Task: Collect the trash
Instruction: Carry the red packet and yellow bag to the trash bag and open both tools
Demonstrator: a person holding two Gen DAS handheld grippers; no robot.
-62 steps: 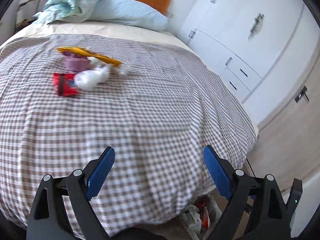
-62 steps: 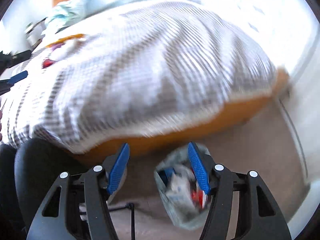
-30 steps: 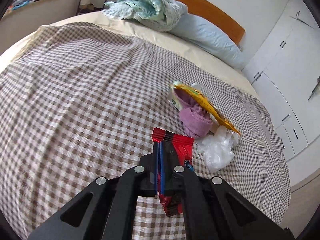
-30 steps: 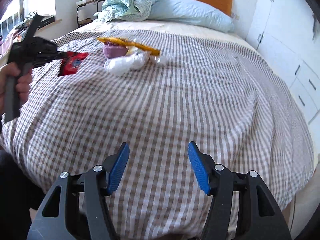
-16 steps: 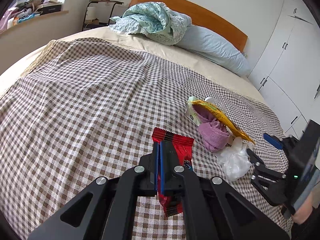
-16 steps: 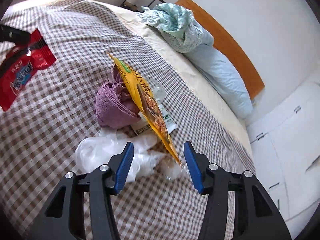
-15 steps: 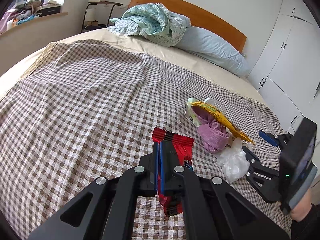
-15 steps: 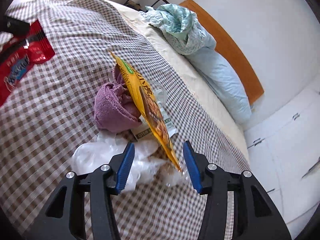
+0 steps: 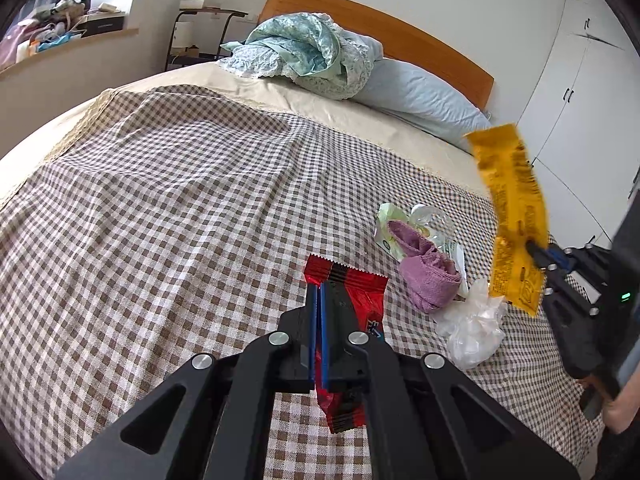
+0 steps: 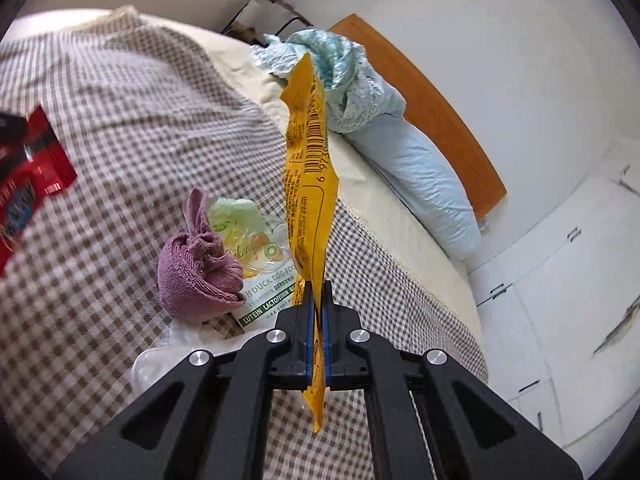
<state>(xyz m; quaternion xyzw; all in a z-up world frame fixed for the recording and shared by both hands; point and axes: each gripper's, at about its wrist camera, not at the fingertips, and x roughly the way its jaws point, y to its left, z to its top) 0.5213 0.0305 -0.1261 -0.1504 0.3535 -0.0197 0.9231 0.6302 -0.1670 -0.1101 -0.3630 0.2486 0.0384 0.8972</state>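
Left hand-held gripper (image 9: pixel 319 300): pinching a red wrapper (image 9: pixel 362 300), just beside the purple cloth (image 9: pixel 428 276) on the bed (image 9: pixel 160 184). Right hand-held gripper (image 10: pixel 316 300): jaws just closed, clamping a yellow wrapper (image 10: pixel 310 184) raised above that cloth.

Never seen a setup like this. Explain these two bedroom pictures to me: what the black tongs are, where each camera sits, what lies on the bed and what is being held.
No robot here: a person holds one pair of tongs in each hand, with a fisheye camera on each looking along its fingers. In the left view, the left tongs are shut on a red wrapper. The right view shows the right tongs, whose jaws have just closed on a yellow wrapper, lifted off the bed. On the checked bedspread lie a purple cloth, a green-and-white pouch and crumpled clear plastic.
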